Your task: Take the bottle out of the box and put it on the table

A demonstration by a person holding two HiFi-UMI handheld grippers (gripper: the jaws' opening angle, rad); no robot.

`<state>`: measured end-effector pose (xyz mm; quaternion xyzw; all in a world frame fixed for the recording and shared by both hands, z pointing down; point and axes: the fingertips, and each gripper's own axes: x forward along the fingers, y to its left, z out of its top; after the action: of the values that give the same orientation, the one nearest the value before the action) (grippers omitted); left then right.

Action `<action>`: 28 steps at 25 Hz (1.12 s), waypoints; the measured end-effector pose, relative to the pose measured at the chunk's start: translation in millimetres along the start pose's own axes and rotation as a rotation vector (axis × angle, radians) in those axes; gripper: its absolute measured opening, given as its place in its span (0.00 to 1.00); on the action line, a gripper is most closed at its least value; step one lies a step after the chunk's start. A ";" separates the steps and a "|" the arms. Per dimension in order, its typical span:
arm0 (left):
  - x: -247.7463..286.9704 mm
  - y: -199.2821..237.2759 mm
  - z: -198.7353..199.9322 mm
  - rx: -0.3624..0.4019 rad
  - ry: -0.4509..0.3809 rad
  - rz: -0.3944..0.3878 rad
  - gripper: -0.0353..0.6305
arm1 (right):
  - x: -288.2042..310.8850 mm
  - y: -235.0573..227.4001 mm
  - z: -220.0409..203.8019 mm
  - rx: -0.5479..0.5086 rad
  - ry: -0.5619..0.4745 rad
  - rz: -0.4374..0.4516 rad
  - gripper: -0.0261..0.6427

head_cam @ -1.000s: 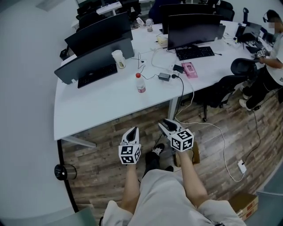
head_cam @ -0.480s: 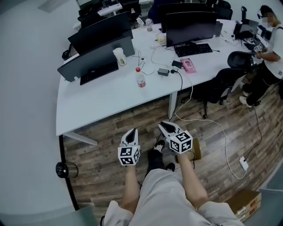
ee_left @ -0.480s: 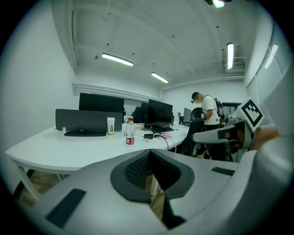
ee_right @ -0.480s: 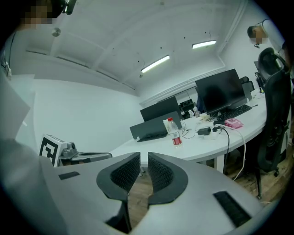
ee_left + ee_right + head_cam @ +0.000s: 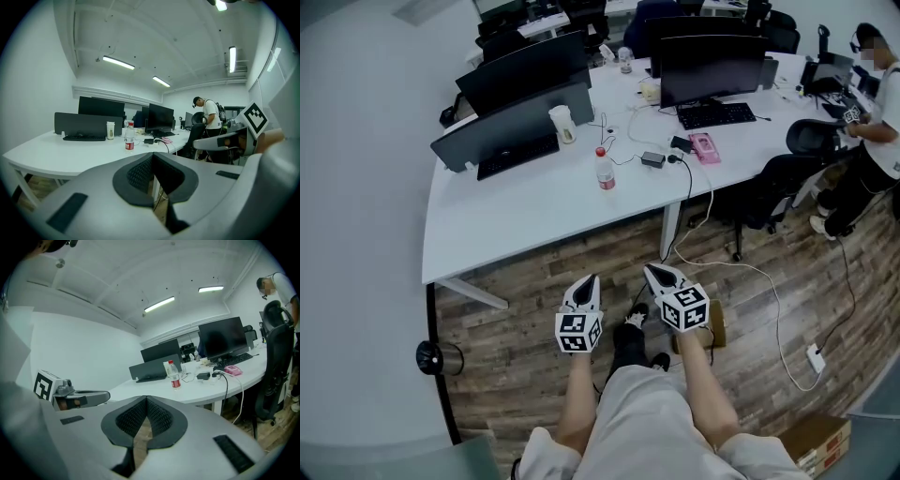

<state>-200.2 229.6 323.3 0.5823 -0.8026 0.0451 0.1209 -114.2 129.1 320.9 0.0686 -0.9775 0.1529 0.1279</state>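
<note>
A clear bottle (image 5: 605,170) with a red cap and red label stands upright on the white table (image 5: 516,220), apart from both grippers. It also shows in the left gripper view as the bottle (image 5: 129,137) and in the right gripper view as the bottle (image 5: 174,376). My left gripper (image 5: 587,282) and right gripper (image 5: 659,271) hang side by side over the wooden floor, short of the table's near edge, pointing toward it. Both have their jaws shut with nothing between them. A cardboard box (image 5: 715,324) sits on the floor, partly hidden under my right forearm.
Monitors (image 5: 520,112), keyboards (image 5: 716,113), a paper cup (image 5: 562,123), a pink item (image 5: 705,147) and cables lie on the table. An office chair (image 5: 773,183) and a person (image 5: 874,122) are at the right. A cable (image 5: 773,300) trails across the floor. Another box (image 5: 811,439) sits lower right.
The right gripper's jaws have closed from parted to shut. Both grippers shifted slightly, and the table with the bottle now sits a little further right in view.
</note>
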 end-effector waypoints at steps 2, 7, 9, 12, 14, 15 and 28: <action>-1.4 1.4 2.4 0.001 -0.003 0.001 0.07 | 0.6 -0.5 1.8 0.000 -0.002 -0.004 0.10; -0.3 1.0 4.6 0.019 0.006 -0.002 0.07 | 4.0 -2.7 -0.1 0.001 0.007 -0.014 0.10; 0.4 0.1 3.1 0.025 0.016 -0.002 0.07 | 4.6 -1.7 -0.5 -0.003 0.015 -0.011 0.10; 2.1 0.4 3.7 0.019 0.017 -0.006 0.07 | 5.5 -1.4 1.7 -0.012 0.014 -0.018 0.10; 1.2 1.5 4.2 0.019 0.011 -0.003 0.07 | 6.0 -1.5 2.5 -0.016 0.010 -0.026 0.10; 0.7 2.3 4.5 0.020 0.007 0.000 0.07 | 6.5 -1.7 2.9 -0.019 0.009 -0.029 0.10; -3.6 -0.5 11.2 0.036 -0.008 -0.008 0.07 | 4.8 -1.0 9.5 -0.029 -0.018 -0.049 0.10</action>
<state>-200.2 230.4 311.6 0.5880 -0.7997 0.0570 0.1074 -120.9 124.7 313.8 0.0922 -0.9788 0.1347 0.1239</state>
